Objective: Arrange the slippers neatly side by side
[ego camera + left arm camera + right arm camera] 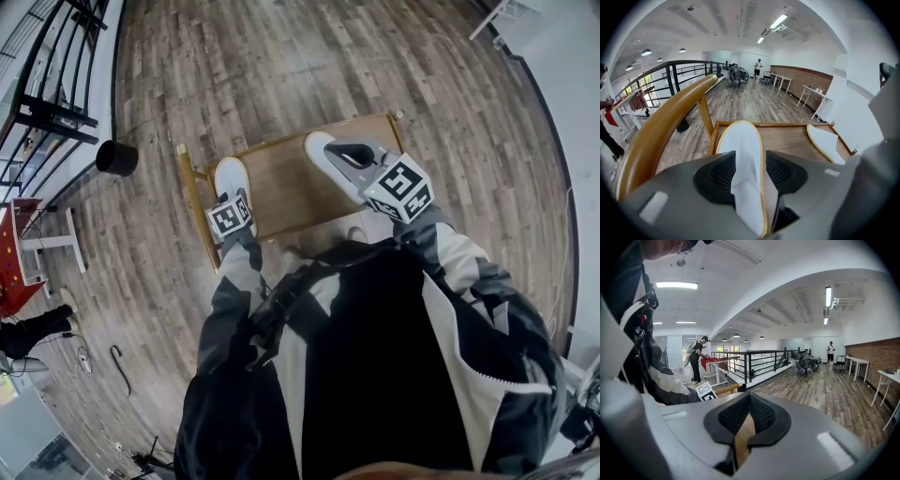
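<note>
Two white slippers with tan edging lie on a low wooden tray (281, 192). The left slipper (229, 174) (740, 140) lies lengthwise between the jaws of my left gripper (232, 194) (750, 171), which stands open; a fold of its upper rises between the pads. The other slipper (315, 146) (827, 140) lies at the tray's right side. Over it my right gripper (339, 152) (746, 411) is shut with nothing in it; only wood shows through the slit below its pads.
The tray has a curved wooden rail (661, 126) along its left side. A black round bin (116, 157) stands on the plank floor to the left, with a black railing (56, 94) and a red table (14, 258) beyond. A person (697, 359) stands far off.
</note>
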### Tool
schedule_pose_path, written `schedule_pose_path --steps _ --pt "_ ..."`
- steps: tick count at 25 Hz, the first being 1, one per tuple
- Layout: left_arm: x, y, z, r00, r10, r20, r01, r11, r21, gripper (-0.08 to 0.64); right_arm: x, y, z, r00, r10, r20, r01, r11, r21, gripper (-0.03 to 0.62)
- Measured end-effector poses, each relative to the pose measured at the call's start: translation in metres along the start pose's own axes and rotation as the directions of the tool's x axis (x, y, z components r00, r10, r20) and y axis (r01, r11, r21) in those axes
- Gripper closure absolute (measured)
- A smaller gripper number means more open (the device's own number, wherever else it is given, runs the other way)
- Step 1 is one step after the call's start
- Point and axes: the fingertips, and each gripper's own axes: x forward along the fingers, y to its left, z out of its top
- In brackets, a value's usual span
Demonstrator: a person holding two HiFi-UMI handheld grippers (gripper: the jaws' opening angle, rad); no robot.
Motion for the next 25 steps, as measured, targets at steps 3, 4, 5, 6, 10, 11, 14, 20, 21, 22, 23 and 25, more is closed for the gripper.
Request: schedule_pose_path --steps 3,4,5,6,10,11,14,20,21,22,23,25 --pt "-0.015 -0.016 0.025 0.997 -0.023 0.071 0.021 0.999 0.036 0.345 0.004 0.001 -0.001 1.0 0.008 0.0 -0.008 1.0 0.007 0.589" --pt "-0.023 -0.025 0.039 0.994 -0.036 0.105 0.03 0.998 0.061 0.345 0.006 0.001 -0.001 1.0 0.012 0.0 -0.012 1.0 0.009 0.589" --pt "-0.032 -0.035 0.053 0.989 -0.053 0.14 0.041 0.995 0.086 0.345 0.008 0.002 -0.002 1.0 0.016 0.0 -0.016 1.0 0.01 0.589" --pt "-0.04 -0.046 0.067 0.982 -0.073 0.174 0.055 0.993 0.109 0.35 0.01 0.002 -0.002 1.0 0.018 -0.001 -0.018 1.0 0.012 0.589" --pt "-0.081 -0.096 0.121 0.929 -0.189 0.319 0.131 0.972 0.194 0.421 0.011 -0.006 -0.001 1.0 -0.005 0.003 0.005 1.0 0.016 0.589" --pt "-0.094 -0.109 0.134 0.907 -0.226 0.356 0.152 0.963 0.223 0.456 0.011 -0.01 0.001 1.0 -0.014 0.008 0.014 1.0 0.017 0.589" --pt "-0.138 -0.151 0.167 0.818 -0.349 0.457 0.222 0.925 0.309 0.536 0.005 -0.024 0.008 0.998 -0.056 0.029 0.055 0.998 0.031 0.589" --pt "-0.211 -0.203 0.194 0.702 -0.455 0.548 0.232 0.874 0.428 0.548 -0.01 -0.035 0.024 0.989 -0.132 0.066 0.128 0.99 0.06 0.589" --pt "-0.218 -0.206 0.195 0.695 -0.461 0.552 0.229 0.869 0.438 0.549 -0.01 -0.032 0.027 0.989 -0.131 0.071 0.127 0.99 0.056 0.589" --pt "-0.222 -0.209 0.195 0.69 -0.466 0.554 0.229 0.866 0.444 0.549 -0.009 -0.03 0.029 0.989 -0.126 0.077 0.122 0.991 0.054 0.589" --pt "-0.225 -0.211 0.194 0.687 -0.468 0.555 0.23 0.865 0.445 0.549 -0.009 -0.028 0.031 0.989 -0.121 0.081 0.117 0.992 0.052 0.589" --pt "-0.226 -0.213 0.192 0.687 -0.466 0.558 0.232 0.868 0.439 0.549 -0.009 -0.024 0.033 0.99 -0.113 0.087 0.11 0.993 0.046 0.589"
